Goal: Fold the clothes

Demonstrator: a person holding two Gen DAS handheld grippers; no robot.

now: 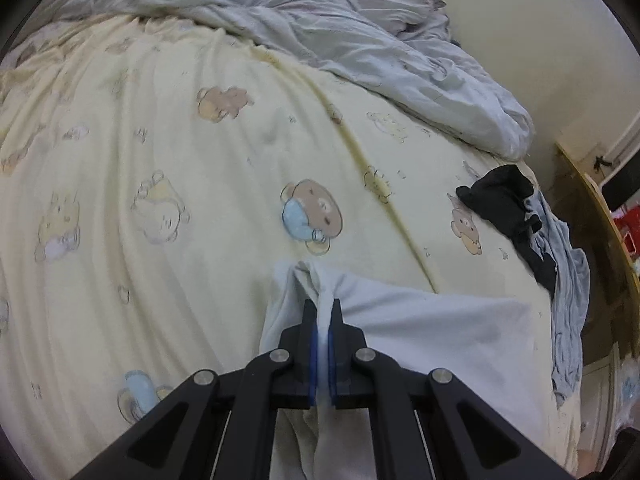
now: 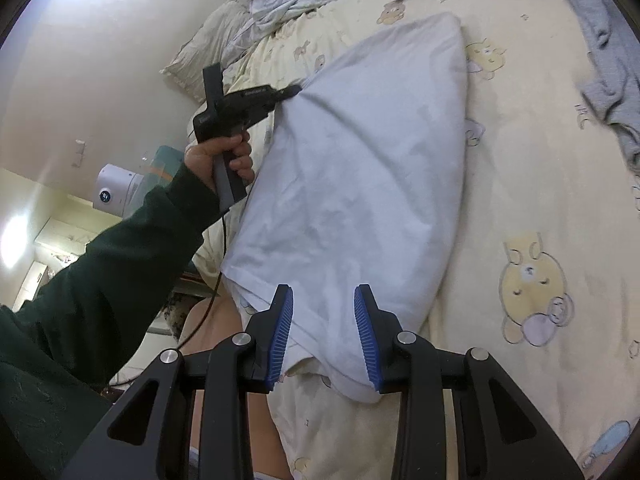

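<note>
Pale blue garment (image 2: 352,168) spread mid-frame on the cartoon-bear bedsheet (image 2: 532,184). Pinched at one edge by left hand-held gripper (image 1: 325,312), clenched on a fabric fold; hand (image 2: 224,156) gripping its handle, green sleeve (image 2: 120,264) reaching from lower left. Right hand-held gripper (image 2: 323,300) released, jaws straddling the near corner.

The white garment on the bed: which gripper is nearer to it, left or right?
Left. The left gripper is shut on the white garment; the right gripper hangs open at its near edge, not gripping.

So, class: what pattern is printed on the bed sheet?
Cartoon bears on pale yellow bed sheet, clearest in the left wrist view.
</note>
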